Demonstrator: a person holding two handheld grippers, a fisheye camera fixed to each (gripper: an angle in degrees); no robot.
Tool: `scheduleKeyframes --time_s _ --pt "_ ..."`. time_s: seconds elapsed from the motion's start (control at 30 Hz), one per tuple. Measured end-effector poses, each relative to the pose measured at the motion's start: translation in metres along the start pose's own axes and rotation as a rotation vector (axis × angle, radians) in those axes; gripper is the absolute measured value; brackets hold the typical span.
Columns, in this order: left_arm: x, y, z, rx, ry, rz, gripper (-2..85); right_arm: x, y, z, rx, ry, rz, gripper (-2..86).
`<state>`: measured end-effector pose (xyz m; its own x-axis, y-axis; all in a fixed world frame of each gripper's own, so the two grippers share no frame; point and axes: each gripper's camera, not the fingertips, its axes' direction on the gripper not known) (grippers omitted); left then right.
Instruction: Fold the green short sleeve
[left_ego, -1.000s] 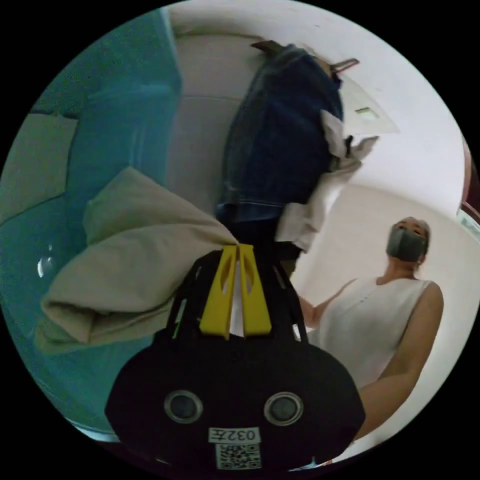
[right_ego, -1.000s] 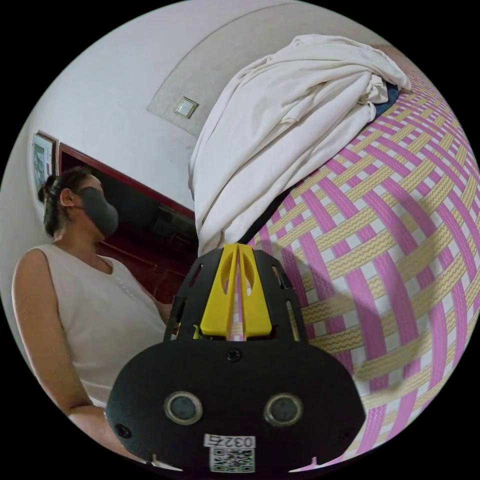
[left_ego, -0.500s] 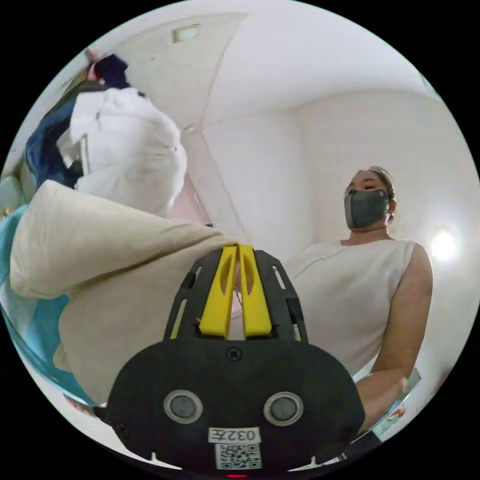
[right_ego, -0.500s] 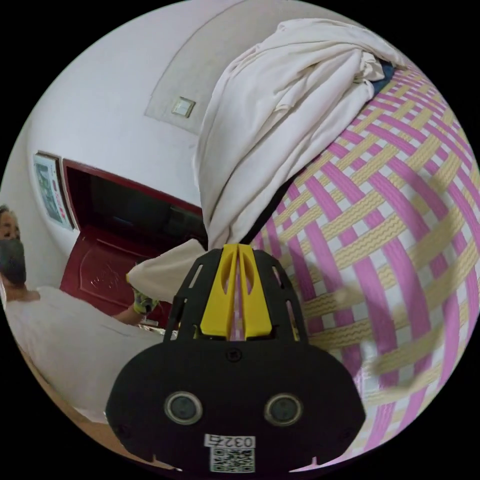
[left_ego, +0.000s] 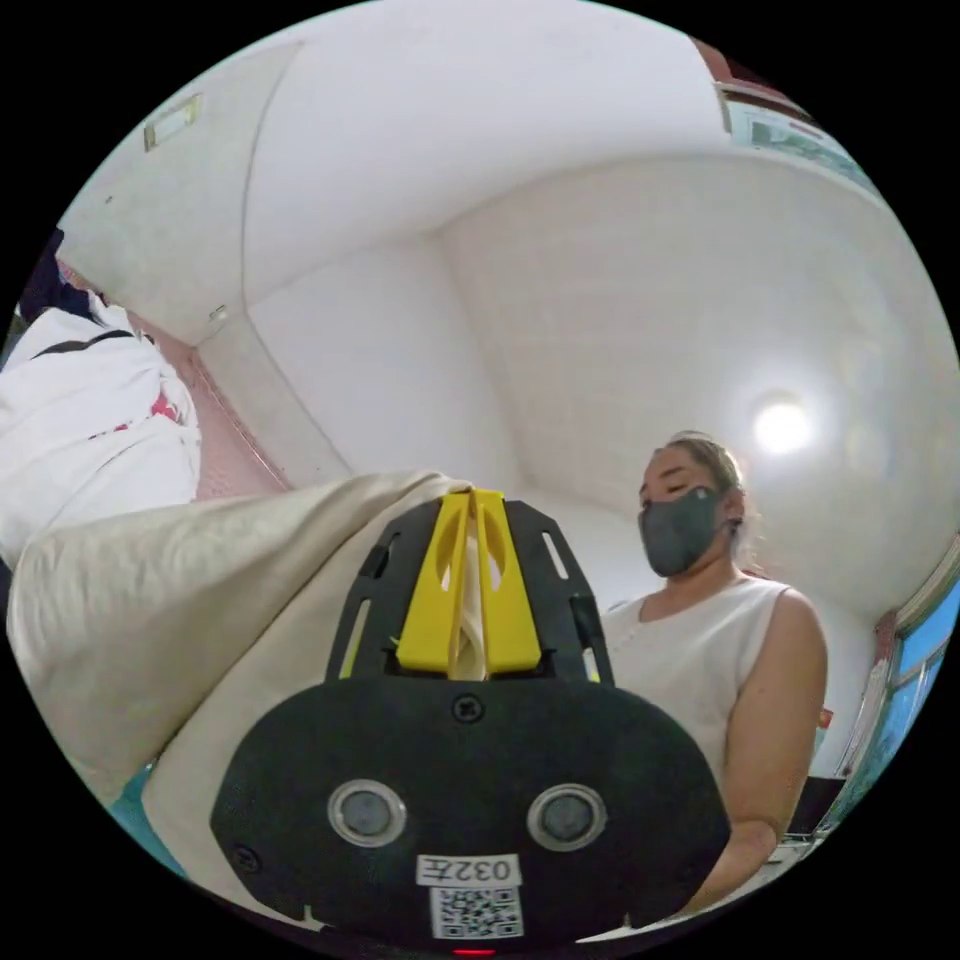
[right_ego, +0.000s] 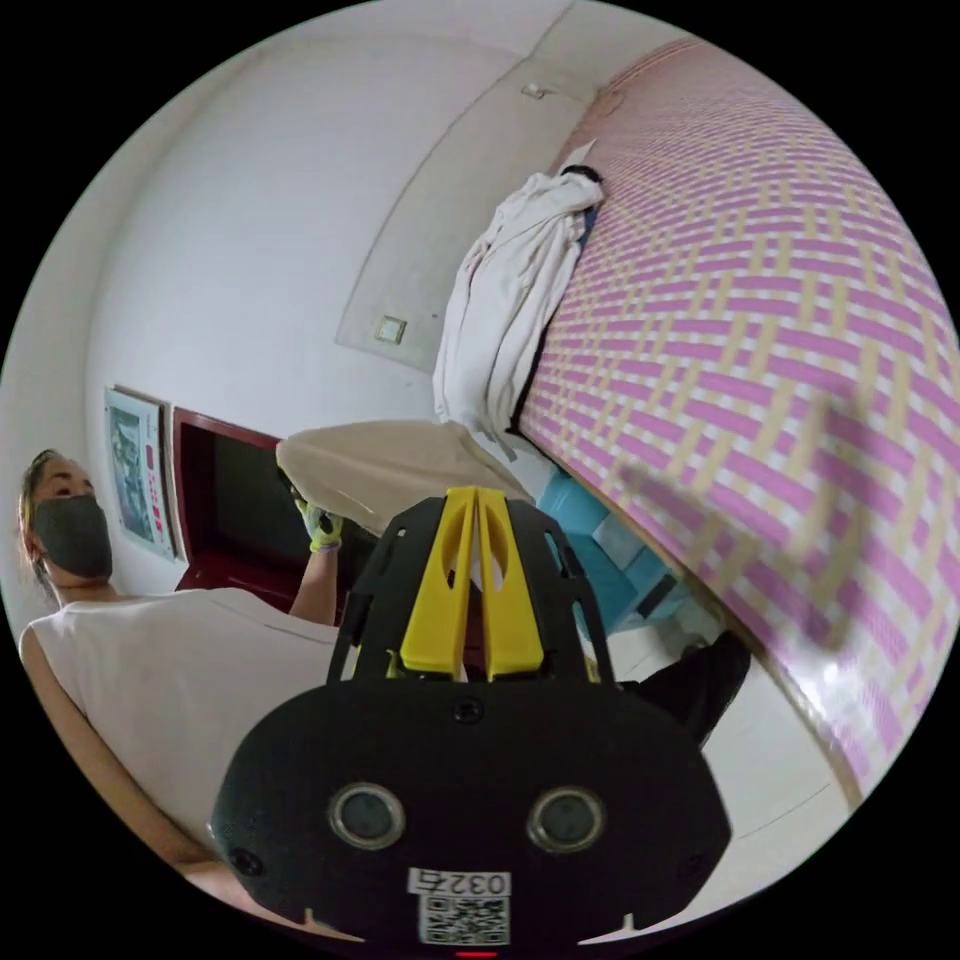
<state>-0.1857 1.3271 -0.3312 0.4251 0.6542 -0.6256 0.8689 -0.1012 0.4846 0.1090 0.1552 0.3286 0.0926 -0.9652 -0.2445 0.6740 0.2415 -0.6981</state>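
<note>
Pink-and-yellow woven mat (right_ego: 800, 330) (white clothes (right_ego: 505, 310) heaped on it) meets white walls (left_ego: 560, 300).

A pink-and-yellow woven mat (right_ego: 780, 330) covered a surface, with a white garment (right_ego: 505, 300) heaped along its edge beside a white wall (right_ego: 250, 220). A dark red door (right_ego: 235, 510) stood near a wall poster (right_ego: 135, 480). A ceiling lamp (left_ego: 782, 428) glowed.

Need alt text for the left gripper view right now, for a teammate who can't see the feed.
The left gripper, yellow jaws closed on a fold of pale beige cloth, holds it up towards the white ceiling. A person in a mask and sleeveless white top stands at right; white clothes are piled at the left edge.
</note>
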Motion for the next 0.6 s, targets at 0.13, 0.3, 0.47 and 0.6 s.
scheduleKeyframes --time_s 0.13,0.3,0.47,0.6 --pt "-0.009 -0.035 0.081 -0.062 0.052 0.072 -0.9 0.002 0.060 -0.077 0.178 0.015 0.032 -1.0" --pt "0.000 -0.083 0.233 -0.113 0.219 0.178 -0.9 0.003 0.092 -0.150 0.339 0.010 -0.017 -1.0" --pt "0.072 -0.035 0.449 -0.551 0.364 0.684 -0.9 0.027 0.111 -0.244 0.479 0.004 -0.062 -1.0" --pt "0.020 0.088 0.579 -1.007 0.480 0.553 -1.0 0.053 0.129 -0.322 0.564 0.070 -0.067 -1.0"
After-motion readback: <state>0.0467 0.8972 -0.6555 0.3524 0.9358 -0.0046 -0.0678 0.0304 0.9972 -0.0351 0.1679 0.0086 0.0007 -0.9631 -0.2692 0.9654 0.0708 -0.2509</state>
